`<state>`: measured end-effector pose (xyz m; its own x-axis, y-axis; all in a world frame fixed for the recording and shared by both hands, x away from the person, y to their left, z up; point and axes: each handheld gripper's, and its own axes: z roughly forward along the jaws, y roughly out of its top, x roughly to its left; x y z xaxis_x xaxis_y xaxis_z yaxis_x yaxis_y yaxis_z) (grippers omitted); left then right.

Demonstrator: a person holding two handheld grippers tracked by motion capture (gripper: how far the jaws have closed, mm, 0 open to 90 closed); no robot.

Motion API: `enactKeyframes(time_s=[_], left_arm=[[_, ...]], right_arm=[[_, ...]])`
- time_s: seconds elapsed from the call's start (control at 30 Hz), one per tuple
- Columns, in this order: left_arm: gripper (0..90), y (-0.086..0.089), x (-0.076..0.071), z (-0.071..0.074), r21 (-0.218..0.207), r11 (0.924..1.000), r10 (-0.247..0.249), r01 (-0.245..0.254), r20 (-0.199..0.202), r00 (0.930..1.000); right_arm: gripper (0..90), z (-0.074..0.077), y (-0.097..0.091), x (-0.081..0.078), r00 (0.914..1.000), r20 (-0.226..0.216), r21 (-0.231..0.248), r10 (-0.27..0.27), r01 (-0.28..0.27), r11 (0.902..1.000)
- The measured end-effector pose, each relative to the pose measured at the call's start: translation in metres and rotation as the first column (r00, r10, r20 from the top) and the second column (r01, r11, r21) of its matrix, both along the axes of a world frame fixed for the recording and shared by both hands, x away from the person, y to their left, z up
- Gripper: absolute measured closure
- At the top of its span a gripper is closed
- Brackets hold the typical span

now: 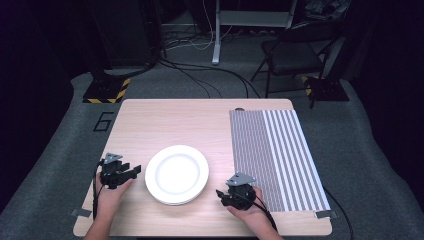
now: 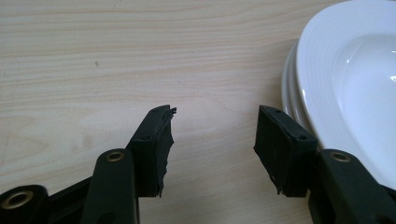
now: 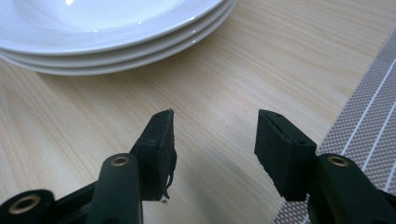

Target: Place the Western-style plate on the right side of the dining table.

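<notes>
Both my grippers, left (image 1: 134,172) and right (image 1: 221,195), gape empty beside the plates (image 1: 177,174); a careless nudge could shove the stack.

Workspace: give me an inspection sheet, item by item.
Surface: light wood table, with tape tabs at its near corners.
Job's things: stack of white plates, three rims counted in the right gripper view; striped placemat at the right.
Clutter: nothing seen.
Grippers: left gripper beside the stack's left rim, jaws apart, nothing between them; right gripper between stack and placemat, jaws apart, nothing held.
Cables: one trails from each gripper; more cross the floor behind.
Surroundings: grey carpet, dark folding chair, hazard-striped stand base.
</notes>
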<state>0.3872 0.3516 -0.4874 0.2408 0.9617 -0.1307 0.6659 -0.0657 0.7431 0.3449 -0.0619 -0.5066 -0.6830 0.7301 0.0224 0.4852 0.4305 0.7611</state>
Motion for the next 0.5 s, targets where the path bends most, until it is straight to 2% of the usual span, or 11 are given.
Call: enactKeyframes(time_s=[0.03,0.1,0.17,0.2,0.3,0.4,0.43,0.5], left_arm=[[47.4,0.000,0.000,0.000,0.000,1.0000,0.000,0.000,0.000,1.0000],[47.4,-0.001,0.000,0.005,-0.031,0.9995,0.001,-0.001,-0.013,0.9999],[47.4,-0.002,0.001,0.008,-0.043,0.9991,0.002,-0.002,-0.013,0.9999],[47.4,-0.003,0.002,0.011,-0.044,0.9990,0.001,-0.002,-0.013,0.9999],[45.9,-0.004,0.004,0.018,-0.042,0.9991,0.001,-0.001,-0.011,0.9999],[45.0,-0.004,0.007,0.024,-0.058,0.9982,0.012,-0.013,-0.009,0.9999],[45.0,-0.004,0.007,0.024,-0.061,0.9980,0.017,-0.017,-0.001,0.9999],[45.3,-0.006,0.007,0.027,-0.063,0.9977,0.024,-0.024,0.007,0.9997]], right_arm=[[47.8,0.000,0.000,0.000,1.0000,0.000,0.000,0.000,0.000,1.0000],[48.6,0.005,0.001,0.003,0.9999,-0.008,-0.009,-0.012,0.012,0.9999],[47.7,0.009,0.001,0.008,0.9980,-0.061,0.002,-0.014,0.014,0.9999],[47.6,0.010,0.001,0.010,0.9977,-0.067,0.009,-0.014,0.014,0.9999],[49.0,0.015,0.001,0.016,0.9980,-0.055,0.028,-0.031,0.032,0.9991],[51.2,0.019,0.000,0.022,0.9982,-0.049,0.045,-0.034,0.036,0.9983],[51.1,0.021,-0.001,0.025,0.9977,-0.062,0.054,-0.028,0.032,0.9981],[52.2,0.023,-0.001,0.028,0.9975,-0.060,0.068,-0.036,0.040,0.9969]])
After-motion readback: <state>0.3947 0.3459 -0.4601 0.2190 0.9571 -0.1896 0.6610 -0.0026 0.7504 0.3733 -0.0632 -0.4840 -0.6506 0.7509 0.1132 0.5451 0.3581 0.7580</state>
